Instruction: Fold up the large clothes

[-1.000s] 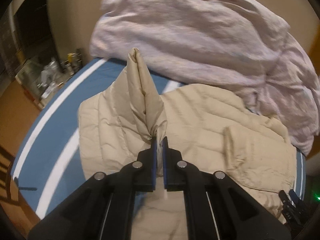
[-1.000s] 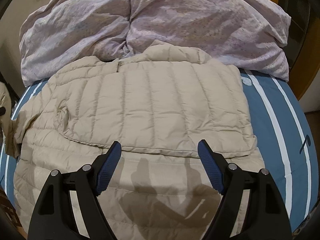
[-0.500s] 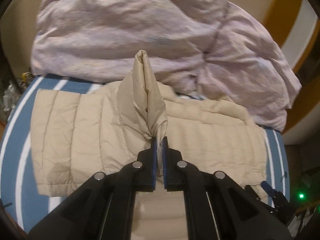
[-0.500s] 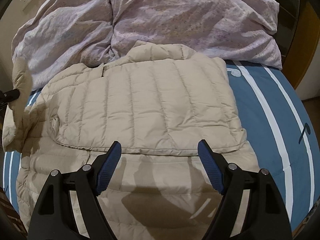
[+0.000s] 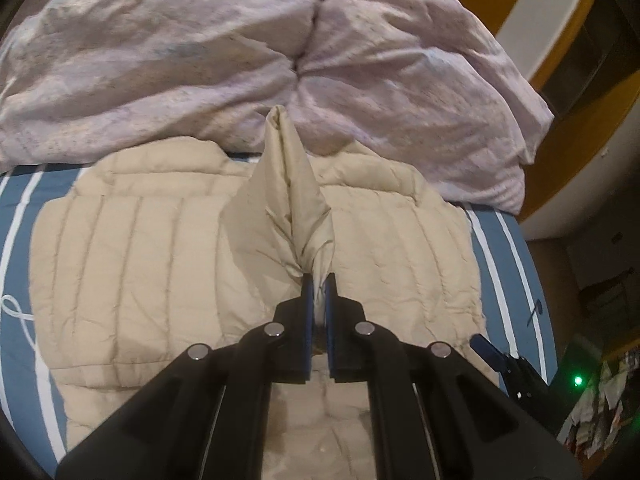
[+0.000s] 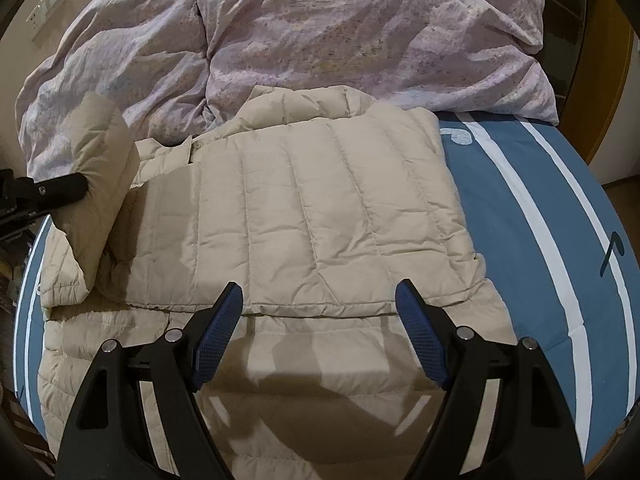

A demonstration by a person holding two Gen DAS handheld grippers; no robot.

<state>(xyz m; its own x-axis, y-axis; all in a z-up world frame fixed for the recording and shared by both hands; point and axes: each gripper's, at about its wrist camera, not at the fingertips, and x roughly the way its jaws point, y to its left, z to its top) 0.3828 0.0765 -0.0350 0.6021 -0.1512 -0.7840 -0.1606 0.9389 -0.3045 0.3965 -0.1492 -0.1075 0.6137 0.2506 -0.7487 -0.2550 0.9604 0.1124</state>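
Pinching jacket sleeve [image 5: 294, 200], left gripper [image 5: 319, 280]; right gripper [image 6: 319, 300] agape.

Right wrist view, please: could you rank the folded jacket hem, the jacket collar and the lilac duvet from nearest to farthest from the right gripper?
Measured from the open right gripper:
1. Folded jacket hem, directly between its fingertips.
2. Jacket collar, straight ahead at the jacket's far end.
3. Lilac duvet, heaped behind the collar along the head of the bed.

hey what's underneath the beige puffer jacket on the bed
The beige puffer jacket lies on a blue sheet with white stripes, visible around its edges. Whatever sits directly beneath the jacket is covered. Behind its collar is a crumpled lilac duvet.
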